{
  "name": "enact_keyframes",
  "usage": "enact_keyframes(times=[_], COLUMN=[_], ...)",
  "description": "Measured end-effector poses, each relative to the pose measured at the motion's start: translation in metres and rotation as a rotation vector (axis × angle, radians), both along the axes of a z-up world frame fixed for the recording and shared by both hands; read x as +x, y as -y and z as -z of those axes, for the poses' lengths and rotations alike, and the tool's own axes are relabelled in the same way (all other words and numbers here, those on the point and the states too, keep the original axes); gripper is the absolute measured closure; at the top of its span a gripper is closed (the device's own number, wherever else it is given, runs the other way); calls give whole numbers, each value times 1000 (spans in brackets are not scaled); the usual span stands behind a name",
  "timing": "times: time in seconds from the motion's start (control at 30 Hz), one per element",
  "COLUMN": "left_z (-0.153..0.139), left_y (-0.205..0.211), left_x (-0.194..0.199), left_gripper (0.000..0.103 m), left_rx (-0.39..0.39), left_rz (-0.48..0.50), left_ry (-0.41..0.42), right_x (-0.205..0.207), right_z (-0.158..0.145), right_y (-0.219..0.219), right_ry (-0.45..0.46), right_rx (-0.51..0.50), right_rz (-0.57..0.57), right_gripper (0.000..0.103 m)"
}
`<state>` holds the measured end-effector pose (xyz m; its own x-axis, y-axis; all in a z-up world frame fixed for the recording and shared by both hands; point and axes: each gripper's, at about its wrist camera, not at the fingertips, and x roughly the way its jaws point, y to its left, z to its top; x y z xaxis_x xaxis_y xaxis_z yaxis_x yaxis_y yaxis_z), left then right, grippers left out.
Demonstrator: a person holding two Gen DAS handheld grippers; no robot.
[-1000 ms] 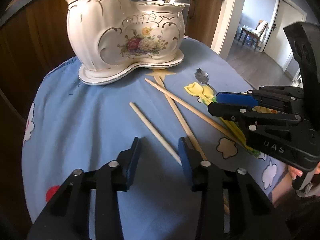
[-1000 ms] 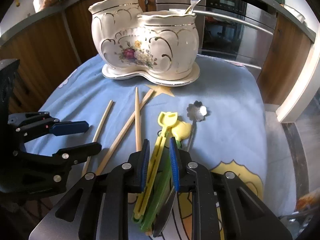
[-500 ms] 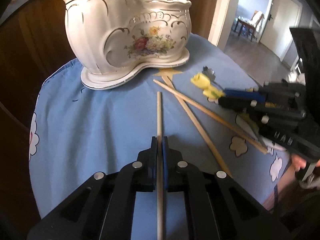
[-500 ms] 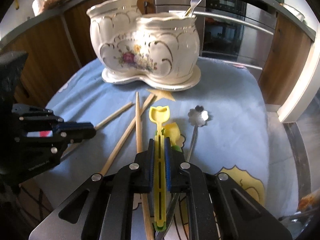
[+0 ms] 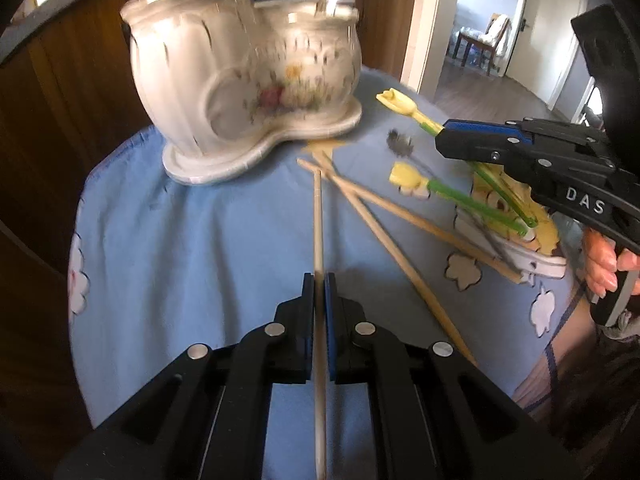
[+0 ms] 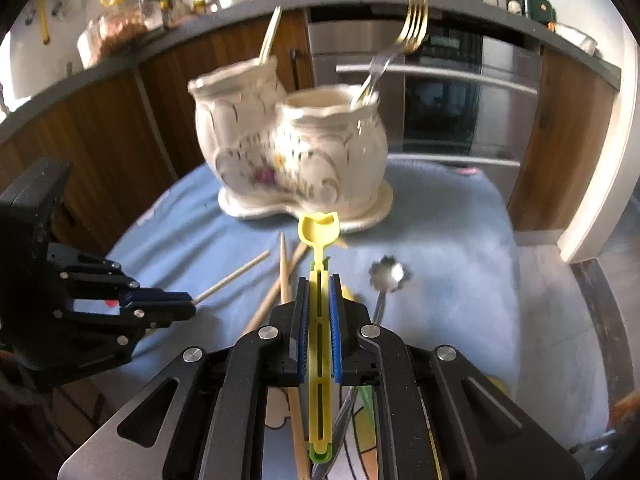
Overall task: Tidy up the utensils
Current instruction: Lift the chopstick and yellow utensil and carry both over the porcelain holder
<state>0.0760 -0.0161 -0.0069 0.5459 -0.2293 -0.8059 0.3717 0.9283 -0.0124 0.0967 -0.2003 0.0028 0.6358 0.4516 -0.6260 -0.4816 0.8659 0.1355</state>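
A white floral ceramic holder (image 5: 248, 92) (image 6: 296, 160) with two pots stands at the back of the blue tablecloth; a fork (image 6: 400, 52) leans in its right pot. My left gripper (image 5: 319, 280) is shut on a wooden chopstick (image 5: 318, 216), lifted off the cloth and pointing at the holder. My right gripper (image 6: 319, 280) (image 5: 444, 140) is shut on a yellow plastic utensil (image 6: 319, 232) (image 5: 400, 104), raised in front of the holder. Two more chopsticks (image 5: 384, 216) lie crossed on the cloth. A second yellow-headed green utensil (image 5: 436, 188) and a flower-bowled metal spoon (image 6: 388, 276) lie beside them.
The small table (image 5: 180, 240) drops off at left and front. Wooden cabinets (image 6: 100, 128) and an oven (image 6: 440, 100) stand close behind it. A doorway with a chair (image 5: 484, 40) opens to the right. A hand (image 5: 600, 264) holds the right gripper's handle.
Both grippers have shut on their pieces and risen: the left one lifted the chopstick and turned it straight ahead, the right one lifted the yellow utensil off the cloth towards the holder.
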Motion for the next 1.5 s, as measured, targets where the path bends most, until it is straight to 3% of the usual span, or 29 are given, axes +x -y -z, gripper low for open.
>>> enact_keyframes(times=[0.33, 0.6, 0.77, 1.17, 1.33, 1.5], left_z=[-83, -134, -155, -169, -154, -131], left_y=[-28, -43, -44, -53, -46, -52], left_x=[-14, 16, 44, 106, 127, 132], left_gripper=[98, 98, 98, 98, 98, 98], left_rx=[-82, -174, -238, -461, -406, -398], left_rz=[-2, -55, -62, -90, -147, -186], left_ry=[260, 449, 505, 603, 629, 616], right_x=[6, 40, 63, 121, 135, 132], right_z=[-52, -80, -93, -85, -69, -55], right_y=[11, 12, 6, -13, -21, -31], right_ry=[155, 207, 235, 224, 185, 225], right_rx=[96, 246, 299, 461, 497, 442], right_rz=[8, 40, 51, 52, 52, 59], right_gripper=[93, 93, 93, 93, 93, 93])
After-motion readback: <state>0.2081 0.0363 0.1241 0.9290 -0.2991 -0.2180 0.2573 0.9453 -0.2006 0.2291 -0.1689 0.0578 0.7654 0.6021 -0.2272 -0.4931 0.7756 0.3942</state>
